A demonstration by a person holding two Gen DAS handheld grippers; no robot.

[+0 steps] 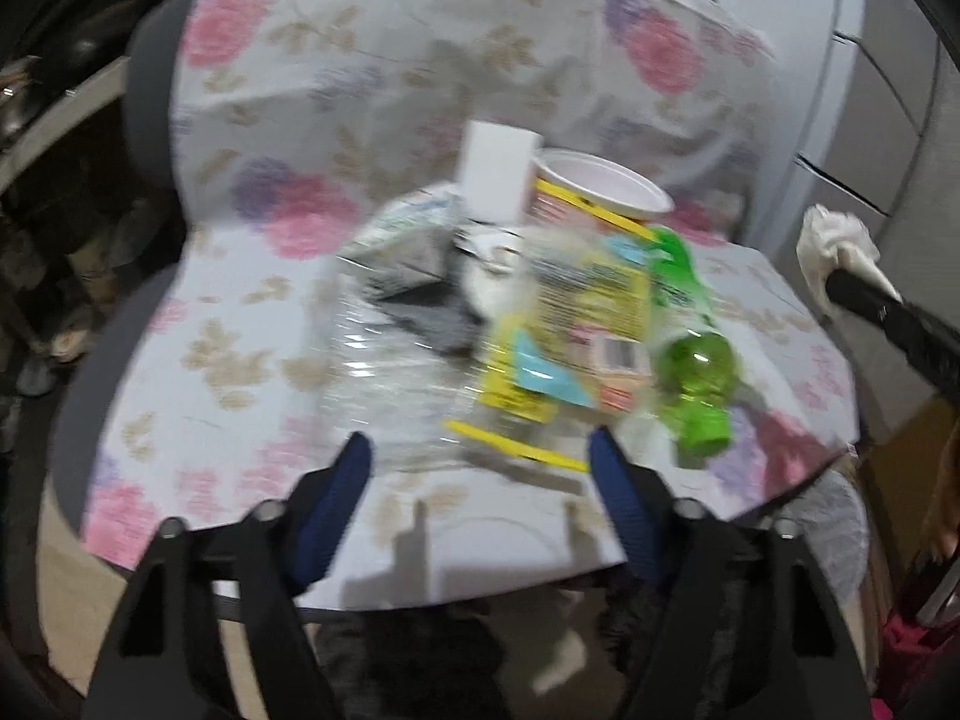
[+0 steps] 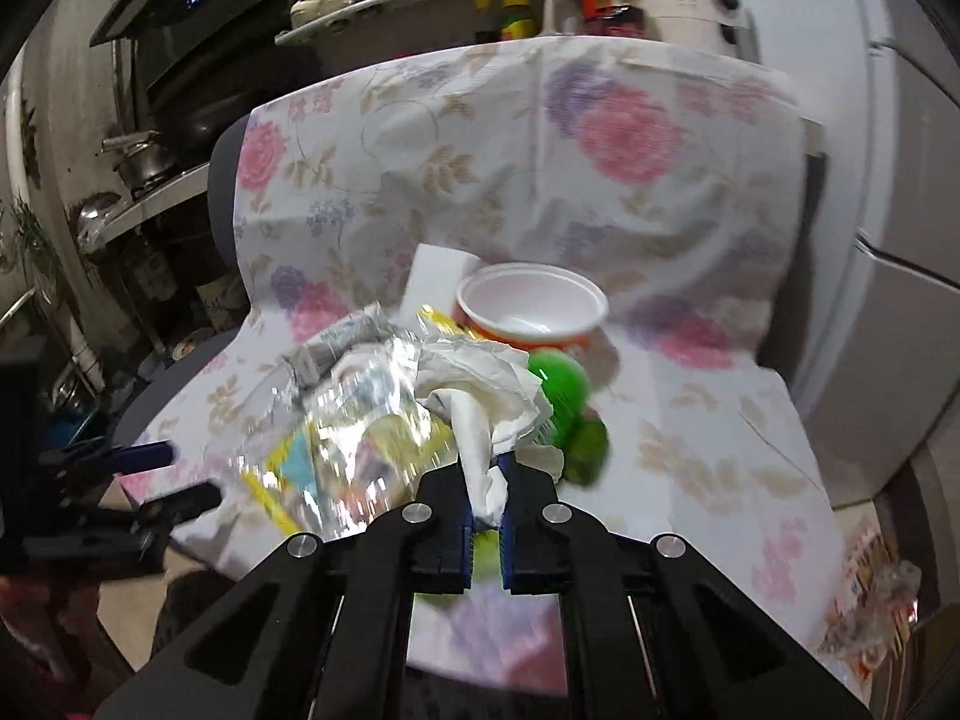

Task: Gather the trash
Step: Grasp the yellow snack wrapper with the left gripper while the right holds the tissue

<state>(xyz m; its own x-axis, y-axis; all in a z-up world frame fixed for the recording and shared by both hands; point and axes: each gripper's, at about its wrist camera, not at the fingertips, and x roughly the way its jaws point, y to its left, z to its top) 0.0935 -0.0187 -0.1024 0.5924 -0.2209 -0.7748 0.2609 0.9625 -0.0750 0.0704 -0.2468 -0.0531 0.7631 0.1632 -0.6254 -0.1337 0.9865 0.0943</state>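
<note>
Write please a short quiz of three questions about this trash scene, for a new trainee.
1. True or false: the right gripper is shut on the white tissue.
2. What colour is the plastic bottle? A) green B) red C) blue
3. Which way does the foam bowl stand on the floral cloth?

Key:
1. True.
2. A.
3. Upright, its opening up; it looks empty.

You will find nothing here that can be read. The yellow wrapper (image 1: 591,294) in the pile carries lines of dark print and a small barcode-like patch, but motion blur smears them past reading. The orange-and-yellow band on the white cup (image 1: 600,189) shows coloured marks only, no legible letters.
</note>
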